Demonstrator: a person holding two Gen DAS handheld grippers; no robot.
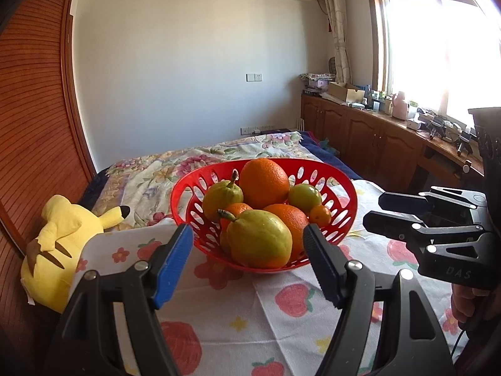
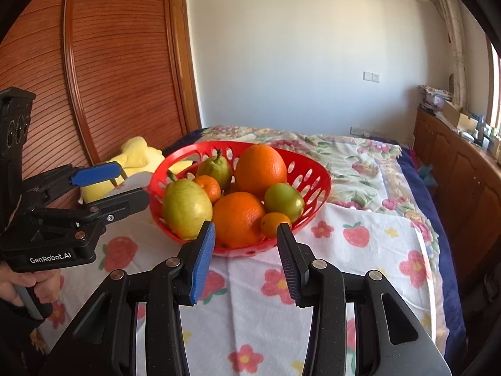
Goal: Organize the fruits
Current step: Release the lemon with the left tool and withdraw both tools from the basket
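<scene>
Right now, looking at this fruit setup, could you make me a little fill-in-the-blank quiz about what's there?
1. All the fruit sits in a ____ basket with oval holes.
2. The largest orange rests at the ____ of the pile.
3. Beside the basket lies a ____ plush toy.
4. The cloth under the basket is printed with flowers and ____.

Missing words: red; top; yellow; strawberries

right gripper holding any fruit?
No. The right gripper has its jaws apart and bare, short of the basket that holds all the fruit.
</scene>
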